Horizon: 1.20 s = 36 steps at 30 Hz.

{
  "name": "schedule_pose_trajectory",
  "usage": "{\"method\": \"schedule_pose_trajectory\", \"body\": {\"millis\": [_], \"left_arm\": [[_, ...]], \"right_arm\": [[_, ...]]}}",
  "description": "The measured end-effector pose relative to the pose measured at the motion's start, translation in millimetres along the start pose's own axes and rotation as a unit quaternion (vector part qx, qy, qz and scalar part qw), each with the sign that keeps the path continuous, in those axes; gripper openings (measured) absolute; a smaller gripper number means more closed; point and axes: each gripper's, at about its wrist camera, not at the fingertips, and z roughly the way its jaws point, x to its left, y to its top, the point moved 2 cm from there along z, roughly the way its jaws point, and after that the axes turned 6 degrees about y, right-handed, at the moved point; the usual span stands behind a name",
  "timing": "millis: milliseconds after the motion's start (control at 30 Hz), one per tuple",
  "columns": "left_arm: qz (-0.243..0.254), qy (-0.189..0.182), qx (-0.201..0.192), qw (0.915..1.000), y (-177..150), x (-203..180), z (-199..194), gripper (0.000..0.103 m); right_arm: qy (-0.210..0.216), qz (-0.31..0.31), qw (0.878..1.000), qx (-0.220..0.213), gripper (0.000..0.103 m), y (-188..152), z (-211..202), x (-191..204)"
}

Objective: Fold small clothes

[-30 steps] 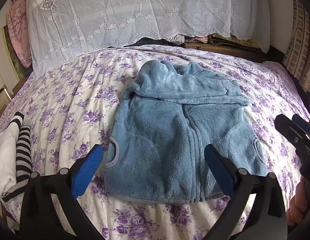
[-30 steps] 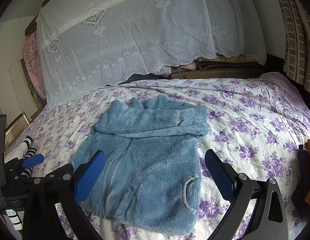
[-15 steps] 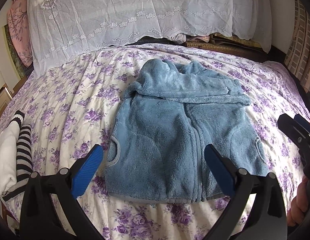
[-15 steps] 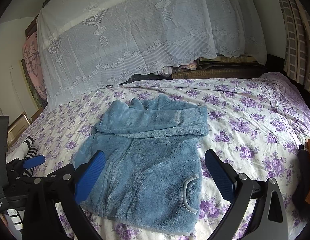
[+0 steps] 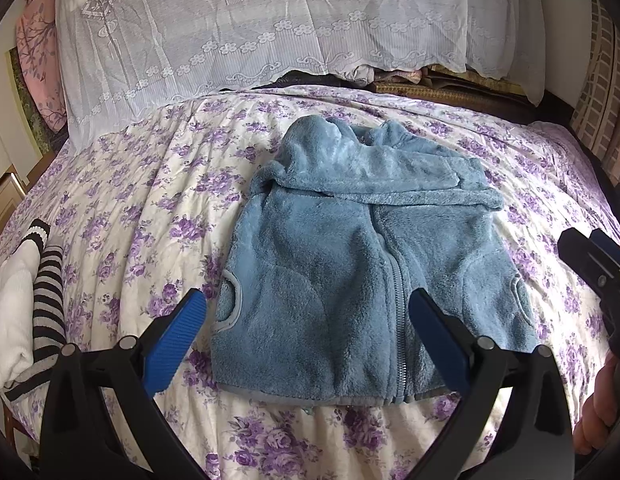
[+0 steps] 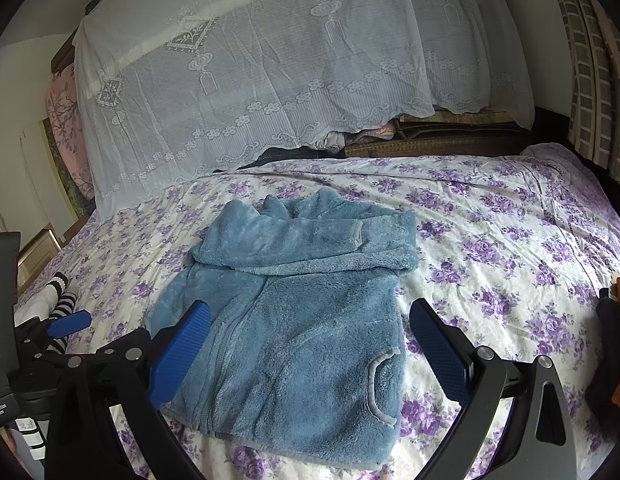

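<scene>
The jacket (image 5: 362,276) lies flat on the bed (image 5: 150,200), sleeves folded across its chest, long axis running away from both claws. Left claw (image 5: 306,336) and right claw (image 6: 310,340) hover over its hem, wide open, empty, about equally near

The jacket (image 5: 350,272) lies front up in the middle of the bed (image 5: 150,208), its sleeves folded across the chest. Behind it hangs a lace cloth (image 5: 230,32). At the bed's left edge lies a striped garment (image 5: 46,300), well apart from the jacket.
</scene>
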Motion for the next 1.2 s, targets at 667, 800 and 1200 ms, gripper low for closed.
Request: {"method": "schedule_pose_trajectory", "body": {"millis": [667, 800, 1200], "left_arm": [[0.0, 0.0, 0.002, 1.0, 1.0, -0.7, 0.1, 0.099], [0.0, 0.0, 0.002, 1.0, 0.8, -0.6, 0.3, 0.099], [0.005, 0.008, 0.013, 0.9999, -7.2, 2.3, 14.6, 0.099]], "right_arm": [[0.001, 0.001, 1.0, 0.0, 0.1, 0.0, 0.4, -1.2], [0.001, 0.001, 1.0, 0.001, 0.1, 0.0, 0.9, -1.8], [0.0, 0.0, 1.0, 0.012, 0.1, -5.7, 8.7, 3.8]]}}
